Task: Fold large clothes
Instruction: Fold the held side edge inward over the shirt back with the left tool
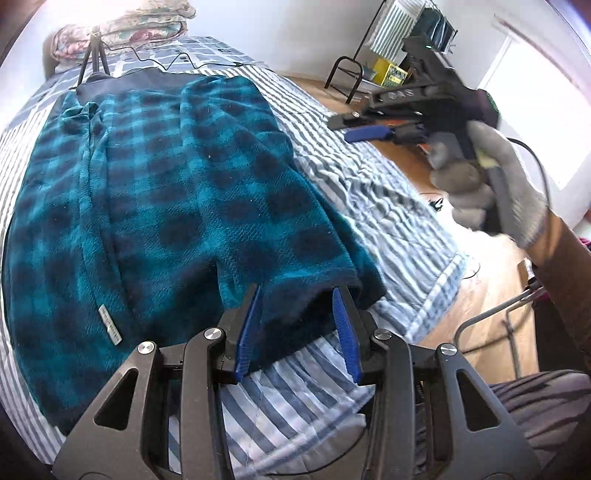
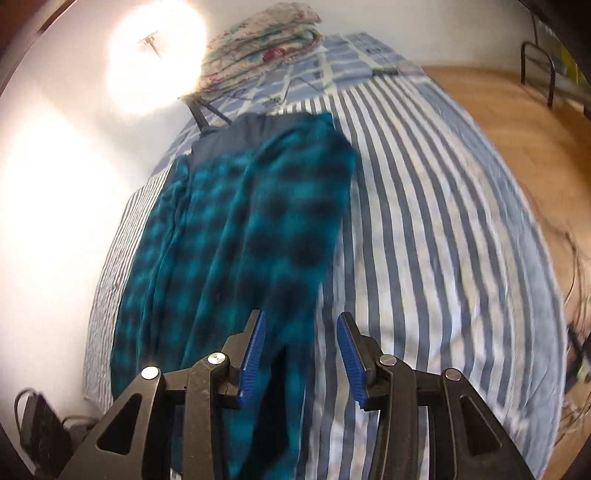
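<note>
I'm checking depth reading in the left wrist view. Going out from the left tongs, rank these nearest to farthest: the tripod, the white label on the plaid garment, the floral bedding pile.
1. White label: on the plaid garment, just left of the left tongs.
2. Tripod: beyond the garment's far end, upper left.
3. Floral bedding pile: behind the tripod, at the head of the bed.

Left wrist: looking steeply down, close over the teal checked garment (image 1: 155, 192)'s near corner;
Right wrist: facing lengthwise along the striped bed (image 2: 424, 221);
Shared: both are showing garment and bed.
</note>
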Tool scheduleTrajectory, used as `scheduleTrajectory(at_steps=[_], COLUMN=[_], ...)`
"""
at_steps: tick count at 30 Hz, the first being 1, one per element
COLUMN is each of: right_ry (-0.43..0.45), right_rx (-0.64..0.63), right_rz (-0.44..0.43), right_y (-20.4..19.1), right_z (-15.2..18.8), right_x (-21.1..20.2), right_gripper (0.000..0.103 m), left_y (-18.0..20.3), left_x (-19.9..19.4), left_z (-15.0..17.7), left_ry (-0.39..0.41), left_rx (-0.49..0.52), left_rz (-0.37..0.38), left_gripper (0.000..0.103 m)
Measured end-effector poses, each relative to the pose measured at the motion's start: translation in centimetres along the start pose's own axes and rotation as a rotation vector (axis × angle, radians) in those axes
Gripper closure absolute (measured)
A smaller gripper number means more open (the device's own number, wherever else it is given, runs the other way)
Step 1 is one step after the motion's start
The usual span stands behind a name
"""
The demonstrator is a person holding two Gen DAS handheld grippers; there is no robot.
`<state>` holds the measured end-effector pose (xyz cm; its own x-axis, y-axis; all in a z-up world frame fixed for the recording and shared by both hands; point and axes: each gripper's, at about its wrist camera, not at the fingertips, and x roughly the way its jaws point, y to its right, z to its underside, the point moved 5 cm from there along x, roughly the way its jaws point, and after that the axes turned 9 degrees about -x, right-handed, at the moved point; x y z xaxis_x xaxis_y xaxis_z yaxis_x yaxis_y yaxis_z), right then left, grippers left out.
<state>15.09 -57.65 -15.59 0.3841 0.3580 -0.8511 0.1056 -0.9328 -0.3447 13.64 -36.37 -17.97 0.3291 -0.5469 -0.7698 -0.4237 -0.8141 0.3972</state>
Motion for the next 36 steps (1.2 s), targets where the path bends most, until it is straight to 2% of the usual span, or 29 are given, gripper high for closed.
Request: scheduleTrajectory(at_steps=[3, 5, 10, 13, 17, 21, 25, 28, 30, 32, 34, 36], right_ry=[-0.004, -0.007, -0.010, -0.014, -0.023, -0.021, -0.040, -0.034, -0.039, -0.046, -0.051, -0.053], right_rx=[0.023, 0.030, 0.016, 0.027, 0.032, 0.062, 0.111, 0.106, 0.094, 0.073, 0.058, 0.052], right_rz=[-0.022, -0.037, -0.051, -0.082, -0.104, -0.177, -0.241, -0.303, -0.329, -0.339, -0.333, -0.322], right_y=[0.3, 0.2, -0.3, -0.5, -0.8, -1.0, -1.0, -1.7, -2.2, -2.5, -2.8, -2.9], right_z=[1.3, 1.7, 1.5, 1.3, 1.8, 3.1, 5.0, 6.8, 8.3, 9.9, 10.9, 11.7], right_x=[0.3, 0.5, 1.3, 2.4, 3.5, 3.8, 4.4, 3.7, 3.0, 2.2, 1.7, 1.2], right_gripper=[0.060, 0.060, 0.060, 0.060, 0.060, 0.060, 0.060, 0.060, 0.060, 0.060, 0.060, 0.060], left_y=[0.9, 1.3, 0.1, -1.6, -3.6, -3.8, -3.4, -2.8, -3.0, -3.5, -4.3, -5.9], left_x=[1.3, 2.2, 2.5, 2.3, 1.9, 1.5, 1.5, 0.5, -1.2, -2.8, -3.9, -3.7], left_z=[0.0, 0.0, 0.2, 0.4, 0.7, 0.9, 1.3, 1.5, 1.5, 1.1, 0.4, -0.5], left_ry=[0.002, -0.001, -0.010, -0.013, -0.019, -0.005, -0.009, -0.028, -0.025, 0.000, 0.033, 0.035], left_rx=[0.074, 0.112, 0.089, 0.061, 0.004, 0.009, 0.012, 0.001, -0.043, -0.094, -0.146, -0.214], left_rz=[-0.035, -0.062, -0.087, -0.130, -0.145, -0.146, -0.132, -0.049, 0.002, 0.066, 0.098, 0.088], left_gripper=[0.066, 0.101, 0.101, 0.102, 0.102, 0.102, 0.102, 0.102, 0.092, 0.064, 0.061, 0.061])
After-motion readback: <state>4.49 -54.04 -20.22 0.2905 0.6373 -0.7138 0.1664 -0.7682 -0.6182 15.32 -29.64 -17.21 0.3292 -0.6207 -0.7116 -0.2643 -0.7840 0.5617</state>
